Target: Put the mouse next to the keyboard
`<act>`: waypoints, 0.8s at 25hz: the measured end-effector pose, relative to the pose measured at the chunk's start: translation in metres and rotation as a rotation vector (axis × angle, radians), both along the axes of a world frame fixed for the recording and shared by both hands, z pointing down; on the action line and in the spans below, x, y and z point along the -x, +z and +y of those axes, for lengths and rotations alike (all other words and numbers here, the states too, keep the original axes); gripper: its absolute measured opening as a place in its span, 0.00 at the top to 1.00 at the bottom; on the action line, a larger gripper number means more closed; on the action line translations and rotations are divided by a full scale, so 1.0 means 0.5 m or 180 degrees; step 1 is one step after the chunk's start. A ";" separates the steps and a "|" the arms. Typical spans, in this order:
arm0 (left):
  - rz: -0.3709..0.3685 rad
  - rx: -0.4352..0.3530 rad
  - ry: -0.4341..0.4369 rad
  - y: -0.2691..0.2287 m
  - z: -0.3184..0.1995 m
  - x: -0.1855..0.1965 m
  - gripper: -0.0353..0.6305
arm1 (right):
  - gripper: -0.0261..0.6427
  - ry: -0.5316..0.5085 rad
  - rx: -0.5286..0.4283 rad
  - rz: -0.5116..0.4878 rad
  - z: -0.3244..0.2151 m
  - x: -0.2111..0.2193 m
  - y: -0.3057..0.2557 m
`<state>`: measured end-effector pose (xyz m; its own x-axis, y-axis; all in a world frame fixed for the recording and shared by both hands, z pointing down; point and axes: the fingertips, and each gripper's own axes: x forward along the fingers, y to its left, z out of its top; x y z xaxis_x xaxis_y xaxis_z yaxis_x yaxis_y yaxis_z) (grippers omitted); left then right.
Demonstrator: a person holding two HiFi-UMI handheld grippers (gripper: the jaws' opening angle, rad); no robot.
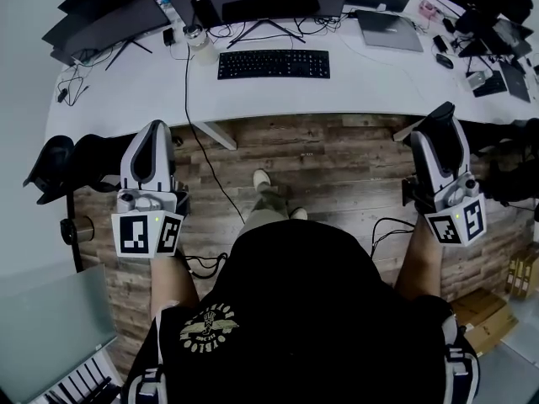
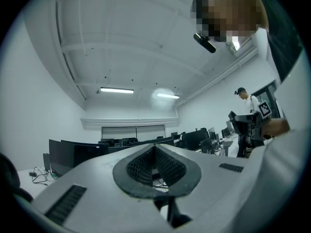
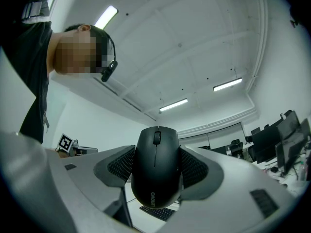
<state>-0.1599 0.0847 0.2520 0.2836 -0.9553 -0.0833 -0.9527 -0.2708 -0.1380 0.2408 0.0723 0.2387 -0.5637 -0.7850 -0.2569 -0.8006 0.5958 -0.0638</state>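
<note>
A black mouse (image 3: 156, 171) is clamped between the ribbed pads of my right gripper (image 3: 156, 168), wheel end up. In the head view the right gripper (image 1: 441, 116) is held over the wooden floor near the desk's front edge, right of the black keyboard (image 1: 274, 64) on the white desk (image 1: 354, 78); the mouse shows there only as a dark shape at the tip. My left gripper (image 1: 156, 133) hangs over the floor at the left, its pads (image 2: 167, 166) pressed together with nothing between them. A bit of the keyboard (image 3: 155, 212) shows below the mouse.
Monitors (image 1: 269, 2), a laptop (image 1: 389, 30), cables and small gadgets crowd the desk's back and right end. A black chair (image 1: 59, 162) stands at the left below the desk. A black cable (image 1: 206, 162) runs down to the floor. Another person (image 2: 248, 106) stands far off.
</note>
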 end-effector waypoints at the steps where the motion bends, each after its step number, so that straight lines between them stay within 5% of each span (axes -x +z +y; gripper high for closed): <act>1: 0.0005 -0.0012 0.0001 -0.001 -0.008 0.004 0.94 | 0.54 0.0003 -0.0011 0.0004 -0.006 0.005 -0.002; 20: 0.0075 0.0053 -0.0024 0.013 -0.149 0.070 0.94 | 0.54 -0.0020 0.0038 0.0093 -0.146 0.078 -0.002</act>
